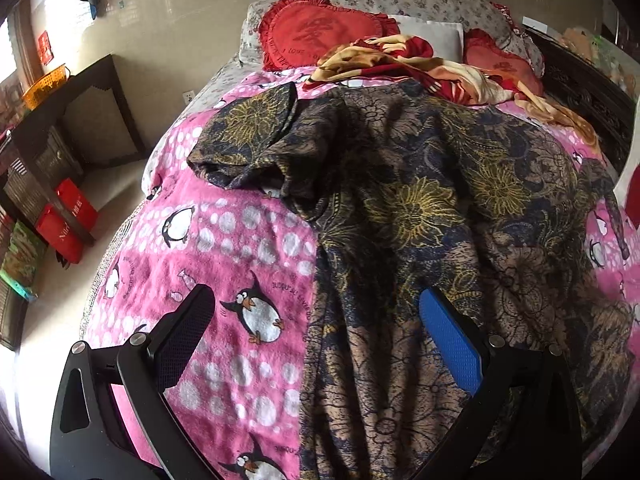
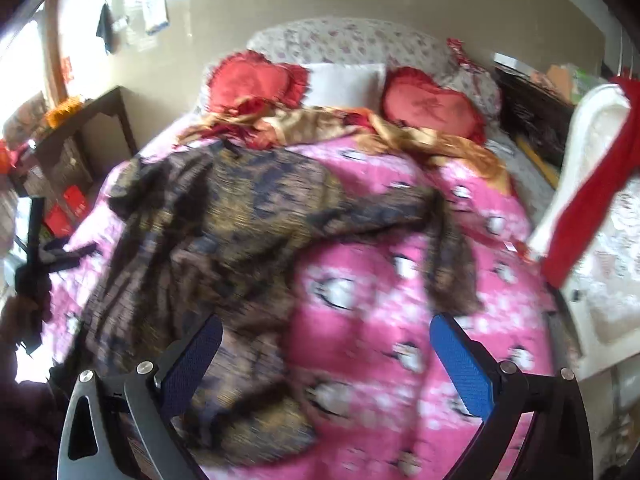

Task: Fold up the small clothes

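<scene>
Left hand-held gripper [image 1: 316,328] hovers open above the floral shirt's [image 1: 420,208] side edge, where it meets the penguin blanket [image 1: 240,240] near the bed's foot; a good pinch would take that edge alone. Through the blurred right wrist view, the right hand-held gripper [image 2: 326,346] also gapes empty, the shirt [image 2: 224,216] lying crumpled toward the bed's left side, one sleeve [image 2: 452,256] trailing right.

Beige glossy wall [image 1: 192,20], dark wooden desk [image 1: 60,128] beside bed [image 1: 224,76]
</scene>
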Demonstrator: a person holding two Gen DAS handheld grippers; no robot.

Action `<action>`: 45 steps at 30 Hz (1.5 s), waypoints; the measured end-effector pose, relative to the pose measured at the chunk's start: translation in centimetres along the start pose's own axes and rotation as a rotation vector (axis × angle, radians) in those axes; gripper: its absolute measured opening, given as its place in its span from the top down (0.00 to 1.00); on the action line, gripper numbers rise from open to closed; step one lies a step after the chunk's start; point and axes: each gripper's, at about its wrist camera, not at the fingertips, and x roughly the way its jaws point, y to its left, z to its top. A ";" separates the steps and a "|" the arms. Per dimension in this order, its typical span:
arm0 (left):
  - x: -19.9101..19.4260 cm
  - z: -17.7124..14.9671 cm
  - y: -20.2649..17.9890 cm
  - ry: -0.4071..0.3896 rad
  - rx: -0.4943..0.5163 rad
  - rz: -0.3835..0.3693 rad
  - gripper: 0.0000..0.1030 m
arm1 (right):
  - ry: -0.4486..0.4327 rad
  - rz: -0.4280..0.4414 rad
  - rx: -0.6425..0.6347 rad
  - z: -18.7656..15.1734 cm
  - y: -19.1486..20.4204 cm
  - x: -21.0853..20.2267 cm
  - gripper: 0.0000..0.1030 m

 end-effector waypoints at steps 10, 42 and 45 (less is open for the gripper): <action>-0.8 1.2 -1.8 -0.052 0.027 0.005 0.00 | -0.014 0.030 0.040 3.1 6.6 5.6 0.00; 1.9 5.8 -3.5 -0.072 -0.029 -0.046 0.00 | 0.001 -0.108 0.091 9.1 12.1 13.4 0.00; 2.3 6.0 -3.3 -0.066 -0.037 -0.046 0.00 | 0.005 -0.110 0.088 9.1 12.3 13.8 0.00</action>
